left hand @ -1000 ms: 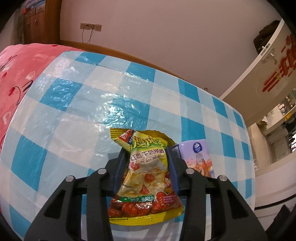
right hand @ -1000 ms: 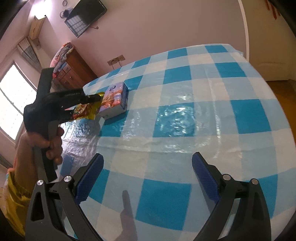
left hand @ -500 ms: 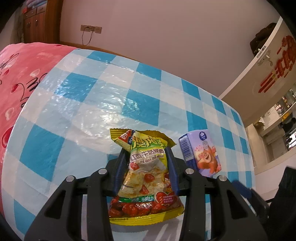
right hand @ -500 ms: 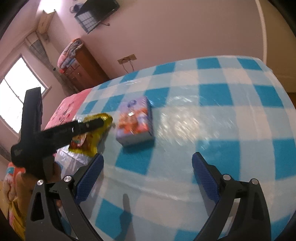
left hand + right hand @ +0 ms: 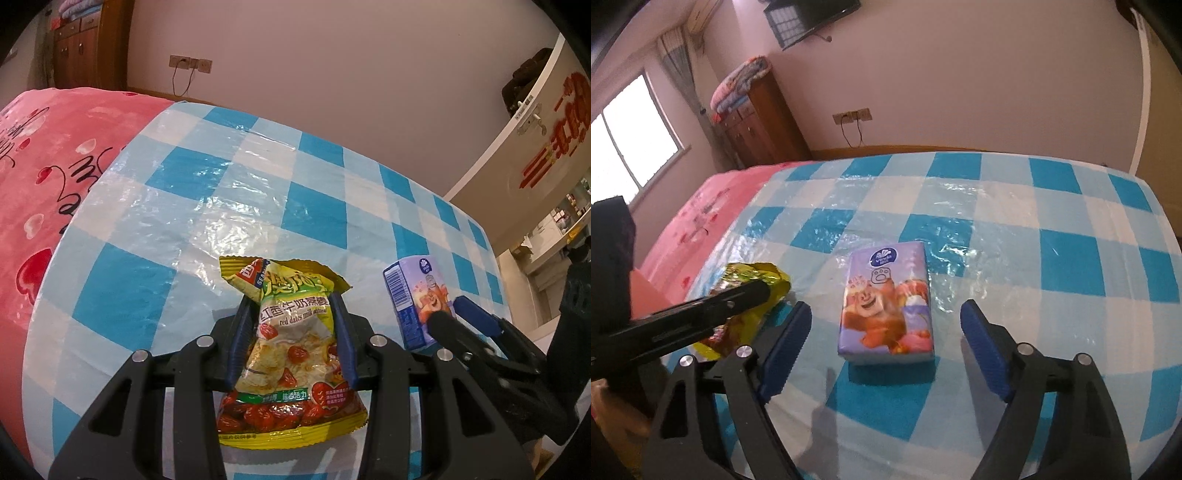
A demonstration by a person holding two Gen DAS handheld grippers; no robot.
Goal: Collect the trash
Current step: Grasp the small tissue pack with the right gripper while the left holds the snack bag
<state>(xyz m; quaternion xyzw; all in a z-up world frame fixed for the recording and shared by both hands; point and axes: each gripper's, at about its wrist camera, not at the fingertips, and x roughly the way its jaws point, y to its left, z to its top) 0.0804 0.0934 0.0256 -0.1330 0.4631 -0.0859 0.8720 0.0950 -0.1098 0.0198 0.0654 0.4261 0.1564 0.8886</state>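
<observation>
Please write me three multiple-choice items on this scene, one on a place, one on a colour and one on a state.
1. Where does the tissue pack lie?
A. on the checked cloth, ahead of the right gripper
B. on the wooden cabinet
C. on the floor

2. What colours is the checked cloth?
A. red and black
B. blue and white
C. all green

3. What is the left gripper doing?
A. standing open over nothing
B. holding the tissue pack
C. clamped on the snack bag

Answers: 1 A, the pack lies flat on the cloth ahead of the open jaws. 2 B, blue and pale squares alternate. 3 C, both jaws press the bag's sides.
</observation>
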